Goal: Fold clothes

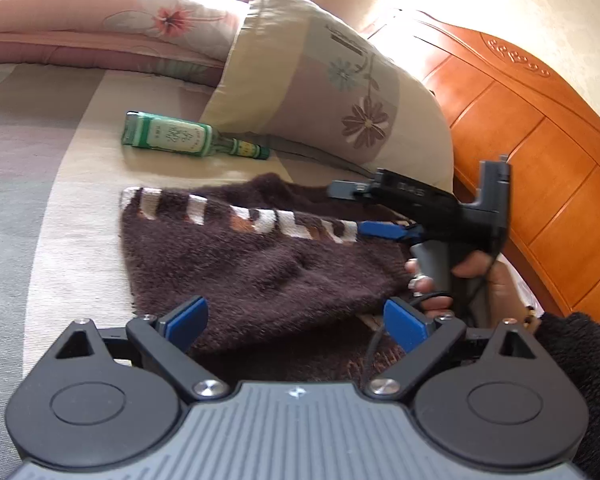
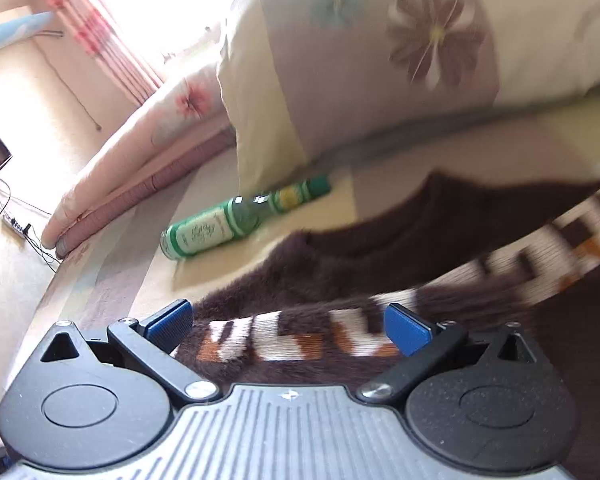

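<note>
On the bed (image 1: 60,200), a fuzzy brown top (image 1: 260,264) lies half folded.

Both grippers, left (image 1: 296,320) and right (image 2: 288,324), are spread wide, holding nothing. It looks soft and floppy (not heavy), so grab the striped edge (image 1: 260,220).

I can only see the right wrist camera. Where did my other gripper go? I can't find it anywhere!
Observer: The left gripper is open, just above the near edge of the brown garment.
Operator: What's past the pillow, on the right?
Observer: An orange wooden headboard stands beside the pillow.
Operator: Who's holding my gripper?
Observer: A hand coming out of a dark fuzzy sleeve grips its handle. The right gripper sits open at the garment's white-patterned band.
</note>
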Motion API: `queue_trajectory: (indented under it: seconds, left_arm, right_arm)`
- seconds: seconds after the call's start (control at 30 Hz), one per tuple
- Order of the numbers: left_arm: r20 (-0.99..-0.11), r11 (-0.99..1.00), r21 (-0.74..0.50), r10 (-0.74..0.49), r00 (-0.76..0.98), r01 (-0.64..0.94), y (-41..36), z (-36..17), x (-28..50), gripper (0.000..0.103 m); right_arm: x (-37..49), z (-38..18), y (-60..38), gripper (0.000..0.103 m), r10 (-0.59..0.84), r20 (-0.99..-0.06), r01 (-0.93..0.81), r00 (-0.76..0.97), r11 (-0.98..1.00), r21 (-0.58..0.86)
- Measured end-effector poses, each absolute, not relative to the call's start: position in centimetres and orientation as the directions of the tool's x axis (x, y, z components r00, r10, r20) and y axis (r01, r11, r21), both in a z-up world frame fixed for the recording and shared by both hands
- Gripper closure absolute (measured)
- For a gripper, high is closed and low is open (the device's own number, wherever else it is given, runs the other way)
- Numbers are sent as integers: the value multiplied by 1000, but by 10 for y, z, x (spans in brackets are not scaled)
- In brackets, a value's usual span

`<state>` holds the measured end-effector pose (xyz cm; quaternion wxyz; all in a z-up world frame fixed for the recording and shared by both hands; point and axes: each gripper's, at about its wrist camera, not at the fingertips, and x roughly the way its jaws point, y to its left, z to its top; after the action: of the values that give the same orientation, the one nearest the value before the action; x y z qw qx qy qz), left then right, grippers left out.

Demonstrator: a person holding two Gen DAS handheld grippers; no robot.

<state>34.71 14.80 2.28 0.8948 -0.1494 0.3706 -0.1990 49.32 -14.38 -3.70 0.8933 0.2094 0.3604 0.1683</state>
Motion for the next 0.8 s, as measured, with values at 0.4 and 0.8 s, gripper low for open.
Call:
queue_trajectory:
  seconds: [0.4, 0.8]
  left_arm:
    - [-607, 896, -359, -438, 663, 263, 133, 35, 331, 8]
    - [-664, 906, -226, -412, 624, 358, 67, 26, 310, 8]
  right_arm:
    - [392, -13, -197, 0, 405, -652, -131, 641, 895, 427]
    - [236, -72, -234, 0, 184, -773, -199, 608, 977, 77]
